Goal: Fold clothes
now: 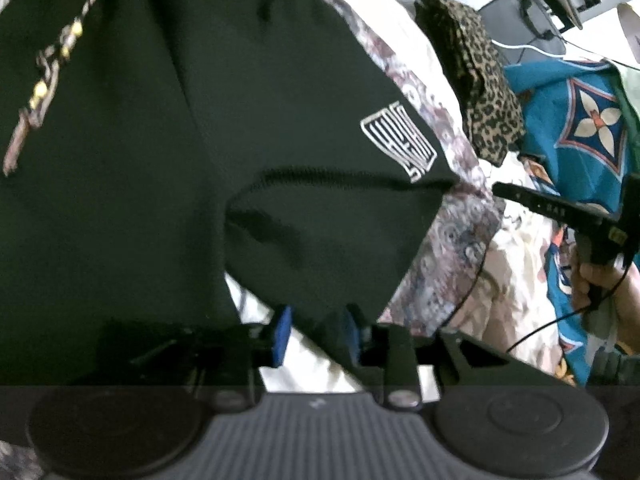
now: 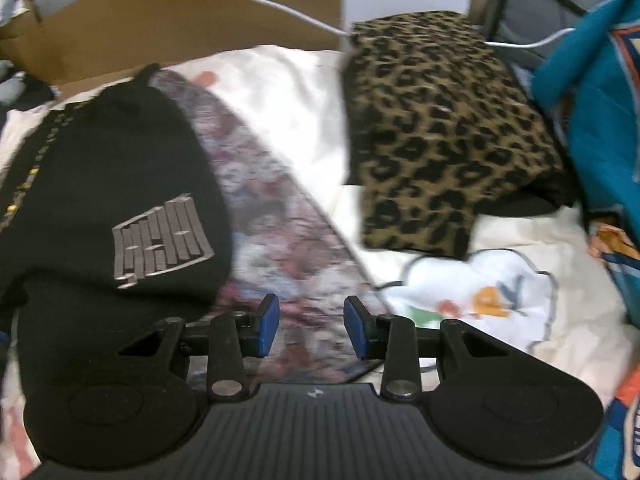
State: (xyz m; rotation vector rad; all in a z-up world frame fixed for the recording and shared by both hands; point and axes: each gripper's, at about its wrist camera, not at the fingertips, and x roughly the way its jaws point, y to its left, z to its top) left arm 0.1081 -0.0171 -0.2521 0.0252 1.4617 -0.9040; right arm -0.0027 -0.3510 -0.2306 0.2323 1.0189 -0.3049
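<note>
Left wrist view
- Black garment (image 1: 140,160): it fills most of the view and lies spread on the bed cover (image 1: 516,292). It has a white boxy print (image 1: 398,146) near its right edge and a beaded trim (image 1: 44,88) at the left.
- Folded corner: a flap of the black cloth hangs down to the left gripper (image 1: 316,334).
- Left gripper fingers: the blue pads (image 1: 282,334) stand a little apart. The tip of the black flap sits between them. I cannot tell if the pads press on it.
- Right gripper (image 1: 516,196): it shows at the right edge, held by a hand (image 1: 600,280), above the bed cover.
- Leopard cloth (image 1: 480,92): it lies folded farther back, apart from the black garment.

Right wrist view
- Right gripper (image 2: 312,328): its blue pads (image 2: 268,326) stand partly open with nothing between them. It is over a flowery strip (image 2: 280,220).
- Black garment (image 2: 100,200): it lies to the left, on the bed cover (image 2: 520,320).
- Leopard cloth (image 2: 440,128): folded, up at the right.
- Cardboard box (image 2: 180,12): behind the bed.
</note>
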